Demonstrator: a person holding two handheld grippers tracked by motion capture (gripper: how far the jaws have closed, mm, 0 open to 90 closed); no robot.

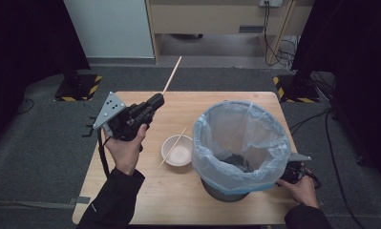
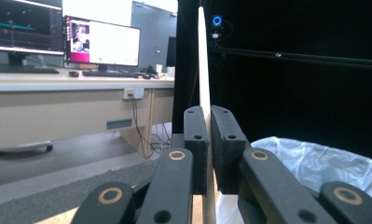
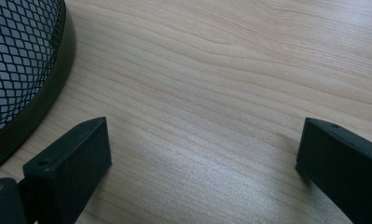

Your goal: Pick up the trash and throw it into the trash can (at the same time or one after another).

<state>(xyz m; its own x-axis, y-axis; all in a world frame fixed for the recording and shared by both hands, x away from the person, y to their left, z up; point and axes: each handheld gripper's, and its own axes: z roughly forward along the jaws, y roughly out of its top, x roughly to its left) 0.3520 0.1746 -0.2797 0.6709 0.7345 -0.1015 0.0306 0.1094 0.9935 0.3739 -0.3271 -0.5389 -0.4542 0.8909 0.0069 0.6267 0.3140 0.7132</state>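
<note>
Our left tool [image 1: 155, 101] is squeezed tight on a thin wooden chopstick [image 1: 172, 75]. The stick pokes out past the tip, up and away from us, high over the surface [image 1: 145, 200]. In the left gripper view the stick [image 2: 203, 60] runs straight between the two black pads [image 2: 195, 135].

We think the job now is to drop this stick in the bin [image 1: 240, 138] with the blue bag. To do it well, we keep squeezing and swing the stick over the middle of the bag. The long end could hit the bag's edge, so we lift it over first. Then we point it down and let go.

A second chopstick [image 1: 173, 147] rests across the white bowl [image 1: 177, 151], just beside the bin. We should not knock it.

Our right tool [image 3: 202, 154] sits wide open with nothing in it, low on the surface next to the bin's black mesh [image 3: 20, 60].
</note>
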